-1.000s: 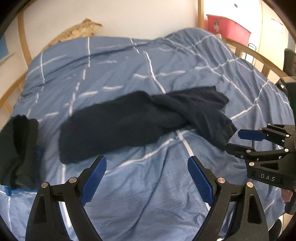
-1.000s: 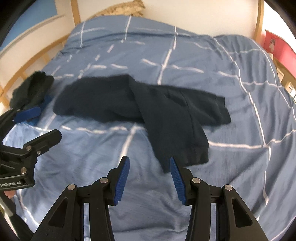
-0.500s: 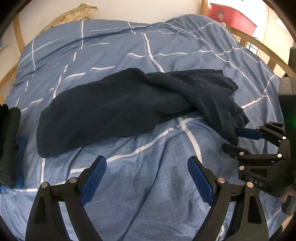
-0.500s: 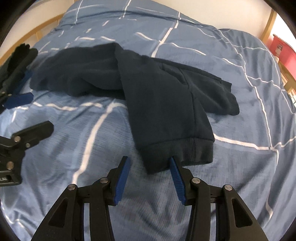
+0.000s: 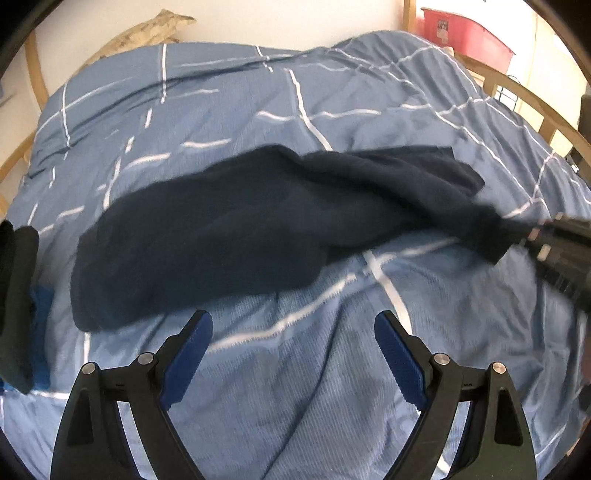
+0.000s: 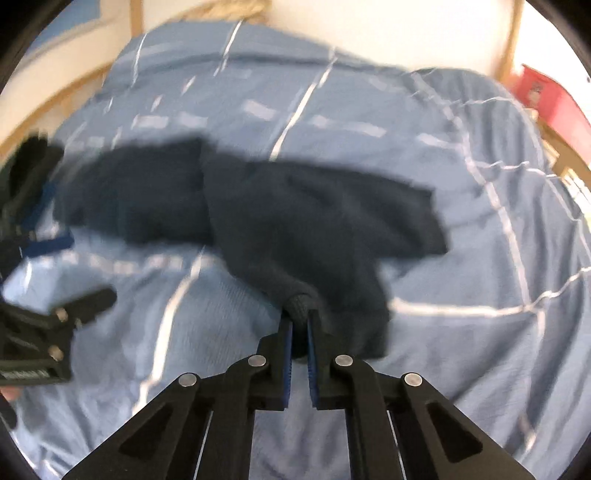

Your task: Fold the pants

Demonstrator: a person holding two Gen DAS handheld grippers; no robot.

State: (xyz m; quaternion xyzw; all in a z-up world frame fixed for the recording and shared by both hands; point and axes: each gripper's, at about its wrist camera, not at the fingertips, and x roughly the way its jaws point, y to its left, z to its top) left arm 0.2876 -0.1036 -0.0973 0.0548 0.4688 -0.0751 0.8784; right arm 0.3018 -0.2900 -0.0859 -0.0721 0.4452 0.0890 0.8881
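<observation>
Dark navy pants (image 5: 236,229) lie crumpled across a blue checked duvet (image 5: 332,387). One leg reaches left; the other crosses toward the right. My right gripper (image 6: 300,325) is shut on the ribbed cuff (image 6: 301,308) of the near leg and lifts it a little; it shows blurred at the right of the left wrist view (image 5: 554,243). My left gripper (image 5: 293,347) is open and empty above bare duvet, just in front of the pants' near edge; it shows at the left of the right wrist view (image 6: 55,325).
A dark folded garment (image 5: 14,295) with something blue under it lies at the bed's left edge. A curved wooden bed frame (image 5: 532,99) rims the bed. A red bin (image 5: 465,33) stands beyond the far right corner. A white wall is behind.
My right gripper moved onto the near leg's cuff, shut on it and pulled it up and toward me. My left gripper moved slightly closer to the pants and stayed open.
</observation>
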